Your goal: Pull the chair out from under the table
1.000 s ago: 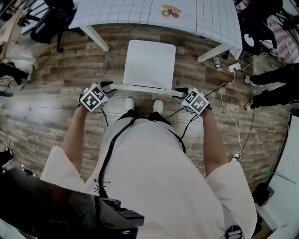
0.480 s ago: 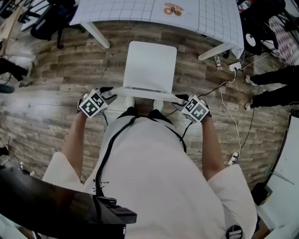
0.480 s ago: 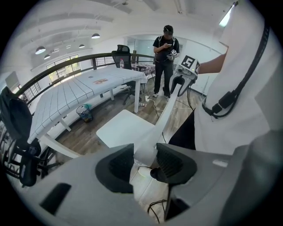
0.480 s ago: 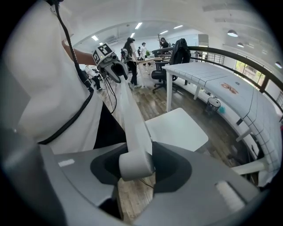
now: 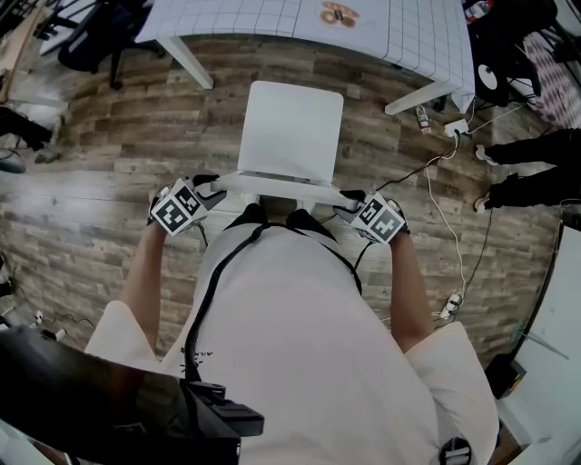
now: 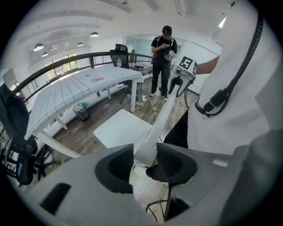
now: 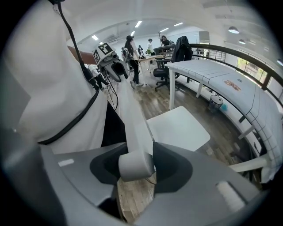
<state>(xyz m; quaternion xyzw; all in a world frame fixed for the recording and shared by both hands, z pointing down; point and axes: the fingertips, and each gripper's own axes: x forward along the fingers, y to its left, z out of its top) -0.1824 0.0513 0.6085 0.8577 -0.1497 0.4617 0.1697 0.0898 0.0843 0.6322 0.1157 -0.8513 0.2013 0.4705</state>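
The white chair [image 5: 290, 127] stands on the wood floor, its seat out from under the white gridded table [image 5: 236, 18]. My left gripper [image 5: 211, 189] is shut on the left end of its top backrest rail [image 5: 281, 184], and my right gripper [image 5: 349, 202] on the right end. In the left gripper view the rail [image 6: 166, 114] runs out from between the pads of my left gripper [image 6: 145, 161]. In the right gripper view the rail end [image 7: 135, 165] fills the gap of my right gripper [image 7: 136, 165]; those jaws have just been opening slightly, with the rail still between them.
The table legs [image 5: 186, 65] flank the chair's far side. A black office chair [image 5: 91, 45] stands at the top left. Cables and a power strip [image 5: 454, 130] lie to the right, by a person's legs [image 5: 536, 145]. Another person [image 6: 162, 62] stands further off.
The chair and both grippers have come back toward the person, away from the table. Both grips on the backrest rail look the same.
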